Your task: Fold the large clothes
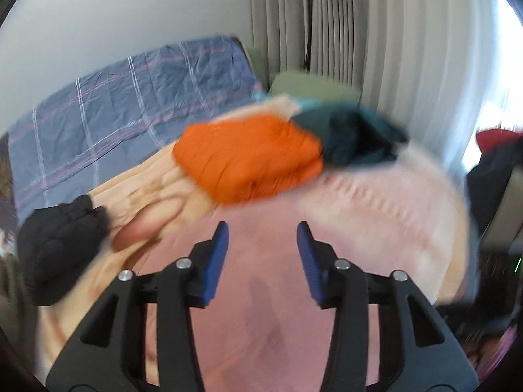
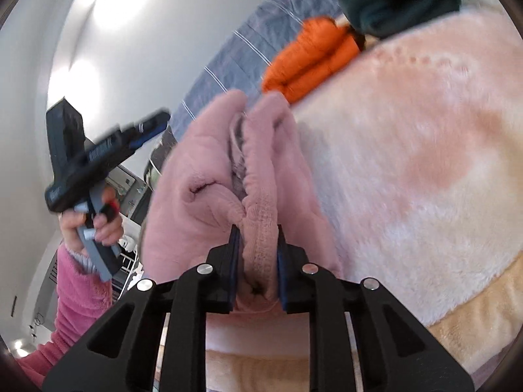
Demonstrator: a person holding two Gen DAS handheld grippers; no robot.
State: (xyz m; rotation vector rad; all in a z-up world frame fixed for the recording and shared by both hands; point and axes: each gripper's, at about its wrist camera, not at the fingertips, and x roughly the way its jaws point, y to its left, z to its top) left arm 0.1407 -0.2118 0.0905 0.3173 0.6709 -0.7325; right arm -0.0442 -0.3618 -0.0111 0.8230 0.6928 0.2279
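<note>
In the right wrist view my right gripper (image 2: 258,233) is shut on the ribbed hem of a pink fleece garment (image 2: 209,176), which bunches up in folds just beyond the jaws. My left gripper (image 1: 261,228) stands open above pink fabric (image 1: 261,294), with nothing between its blue pads (image 1: 219,254). In the right wrist view the left gripper (image 2: 148,129) is raised at the left, held by a hand (image 2: 94,225) in a pink sleeve, apart from the garment.
A folded orange garment (image 1: 248,160) and a dark teal one (image 1: 356,140) lie on a fluffy pink-and-cream blanket (image 2: 425,150). A black garment (image 1: 59,248) lies at the left. A blue plaid sheet (image 1: 130,104) covers the bed behind; curtains (image 1: 376,32) hang at the back.
</note>
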